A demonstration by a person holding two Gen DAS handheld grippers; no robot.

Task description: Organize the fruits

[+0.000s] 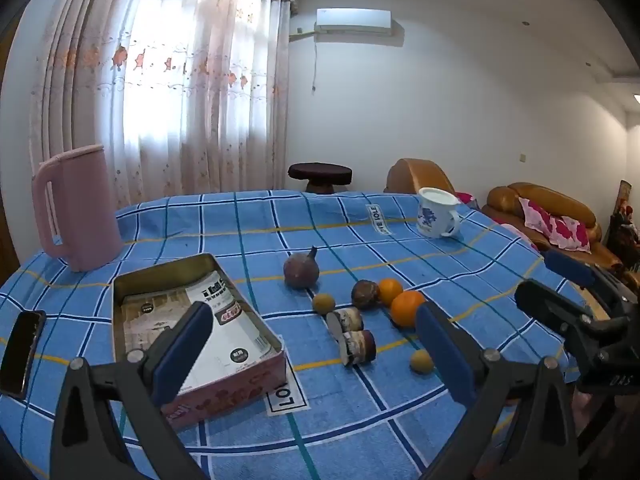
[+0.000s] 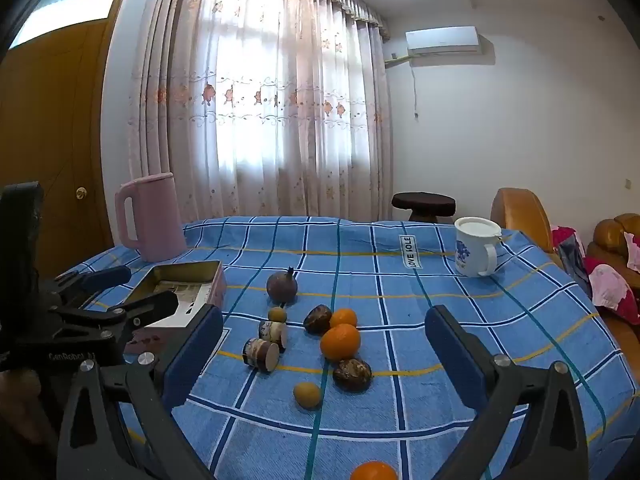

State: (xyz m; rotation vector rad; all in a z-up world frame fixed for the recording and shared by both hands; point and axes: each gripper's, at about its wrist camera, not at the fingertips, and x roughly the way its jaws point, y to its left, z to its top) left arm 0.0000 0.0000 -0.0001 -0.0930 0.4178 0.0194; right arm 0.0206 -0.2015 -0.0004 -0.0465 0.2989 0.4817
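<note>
Blue checked table (image 2: 440, 280) carries scattered fruits; an orange (image 2: 340, 342) lies at frame centre, straight ahead of the right gripper (image 2: 324, 344), fingers spread, empty. Left gripper (image 1: 316, 344), likewise spread, faces the tin box (image 1: 132, 280) at lower left.

A blue checked tablecloth (image 2: 400, 400) holds scattered fruit around a large orange (image 2: 340, 342): a smaller orange (image 2: 343, 317) just behind it, a dark brown fruit (image 2: 352, 375) just in front, two small jars (image 2: 261, 354) lying to its left.
</note>
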